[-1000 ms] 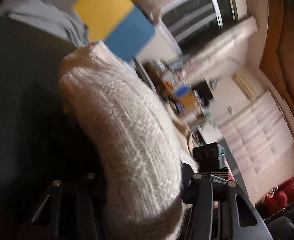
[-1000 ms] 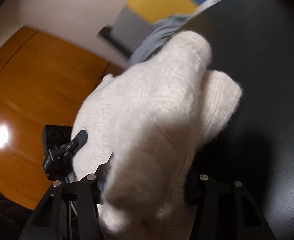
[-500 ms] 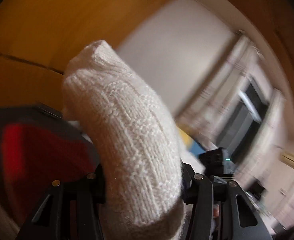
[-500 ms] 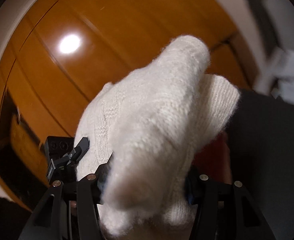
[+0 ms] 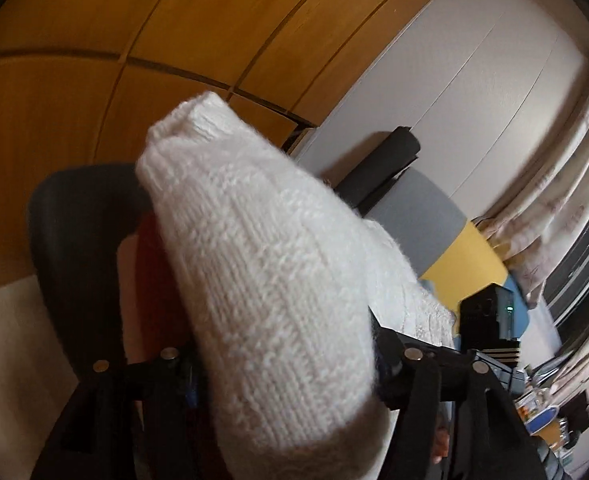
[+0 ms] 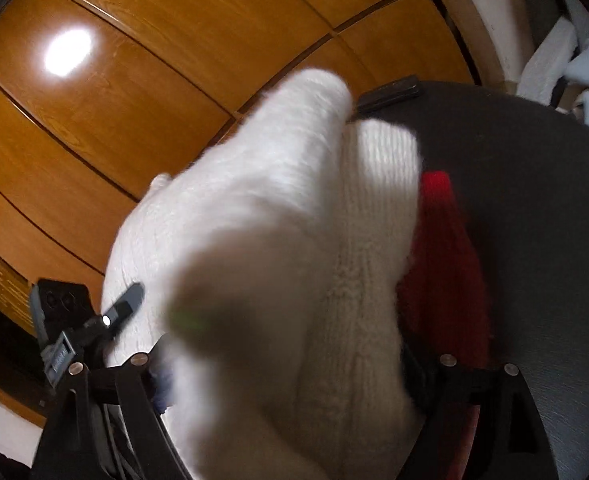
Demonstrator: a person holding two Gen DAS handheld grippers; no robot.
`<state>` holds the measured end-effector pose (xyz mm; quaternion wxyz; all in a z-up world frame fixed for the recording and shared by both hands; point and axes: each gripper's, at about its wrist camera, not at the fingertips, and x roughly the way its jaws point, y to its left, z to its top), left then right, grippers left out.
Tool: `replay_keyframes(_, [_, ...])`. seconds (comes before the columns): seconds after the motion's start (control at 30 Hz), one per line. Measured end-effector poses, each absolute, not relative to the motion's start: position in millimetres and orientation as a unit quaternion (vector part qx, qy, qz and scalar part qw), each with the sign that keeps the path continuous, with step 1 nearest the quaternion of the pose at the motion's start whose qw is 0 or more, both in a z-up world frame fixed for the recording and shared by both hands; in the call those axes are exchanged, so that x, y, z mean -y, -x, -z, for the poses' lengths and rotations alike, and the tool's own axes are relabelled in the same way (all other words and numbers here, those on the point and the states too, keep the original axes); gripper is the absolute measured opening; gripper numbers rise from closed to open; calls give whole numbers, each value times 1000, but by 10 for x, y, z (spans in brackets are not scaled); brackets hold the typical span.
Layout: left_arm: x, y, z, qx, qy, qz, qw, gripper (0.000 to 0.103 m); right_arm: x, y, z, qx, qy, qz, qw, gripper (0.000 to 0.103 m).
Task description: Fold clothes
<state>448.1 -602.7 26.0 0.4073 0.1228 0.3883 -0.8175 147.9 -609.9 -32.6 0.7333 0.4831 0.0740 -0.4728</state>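
A folded white knit sweater (image 5: 262, 264) fills the middle of both views and hides the fingertips. It lies between the jaws of my left gripper (image 5: 286, 360), which are opening, with the knit loose between them. The same sweater (image 6: 294, 200) sits between the jaws of my right gripper (image 6: 282, 360), which are opening wide as well. Under its far end lies a red garment (image 6: 446, 260), which shows as red garment (image 5: 154, 280) to the left of the sweater. Both rest on a dark round chair seat (image 6: 534, 200), seen as dark seat (image 5: 74, 220) in the left wrist view.
Wooden cupboard panels (image 6: 174, 80) stand close behind the seat. A grey, yellow and blue cushion (image 5: 426, 220), a white wall and curtains by a window (image 5: 554, 200) lie to the right. White cloths (image 6: 554, 52) hang at the right wrist view's upper right.
Both grippers swung the sweater away from the dark table and cushion to the seat with the red garment. Both pairs of jaws stand wider than half a second ago.
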Motion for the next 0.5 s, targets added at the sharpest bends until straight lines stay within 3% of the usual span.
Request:
replay_keyframes(0.13, [5803,-4589,-402,-373,-129,802,448,68,5918,-1385,33,-87,-438,515,731,89])
replay_keyframes(0.33, [5452,-4585,-860,-297,-76,801,515,67,5431,-1551,-747,-116,-238,577,773,89])
replay_keyframes(0.5, [5880,-4102,-932,-314,-84,838,438,67,5549,-2427,-858,-196,-169,501,826,88])
